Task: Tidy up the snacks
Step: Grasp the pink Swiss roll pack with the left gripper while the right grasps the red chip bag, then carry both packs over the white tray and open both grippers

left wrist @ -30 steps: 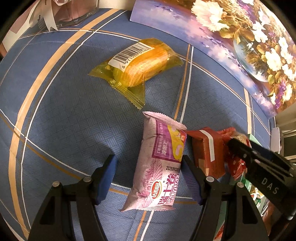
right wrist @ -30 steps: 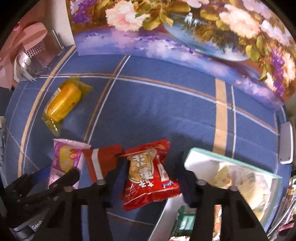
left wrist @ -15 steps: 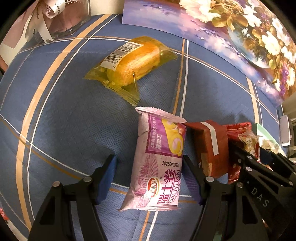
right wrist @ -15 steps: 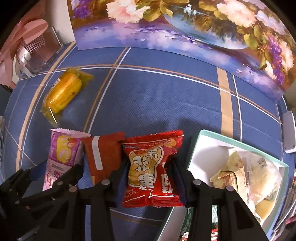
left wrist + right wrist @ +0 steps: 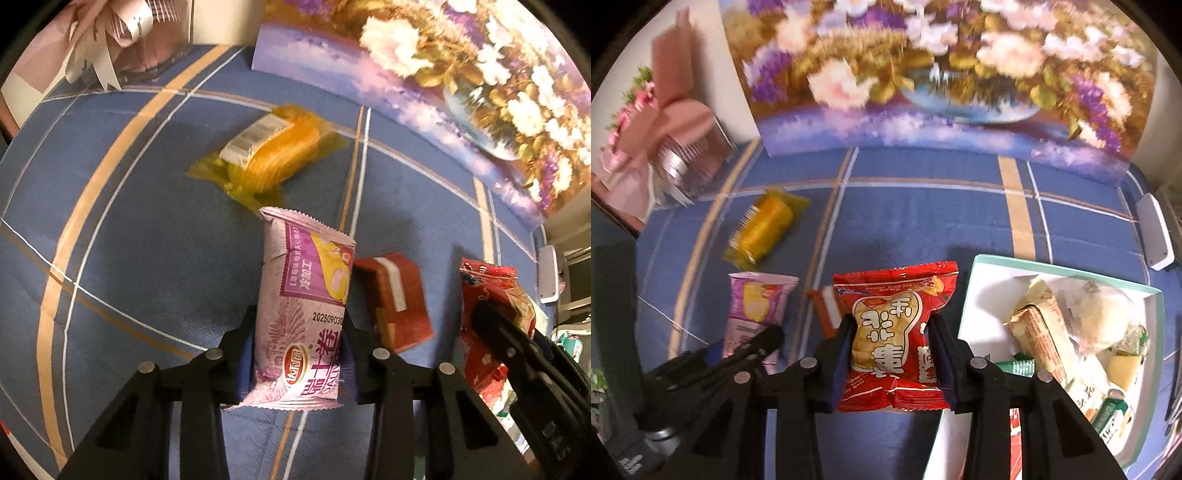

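Left gripper (image 5: 297,354): clamped across the lower half of the pink snack pack (image 5: 308,314), pads pressing both sides
Pink snack pack: long, upright between the jaws, its crimped top towards the painting
Right gripper (image 5: 892,356): closed on the red snack pack (image 5: 895,338), pads squeezing its waist
Red snack pack: just left of the snack box (image 5: 975,295), held clear of the cloth
Dark red packet (image 5: 393,301): flat on the blue plaid cloth (image 5: 147,240), left of the snack box, between the two held packs
Yellow cake roll (image 5: 273,155): clear wrapper, on the cloth well left of the snack box, nearer the painting
Snack box: white with a mint rim, several wrapped snacks inside
Flower painting (image 5: 923,74): standing beyond the snack box at the surface's far edge
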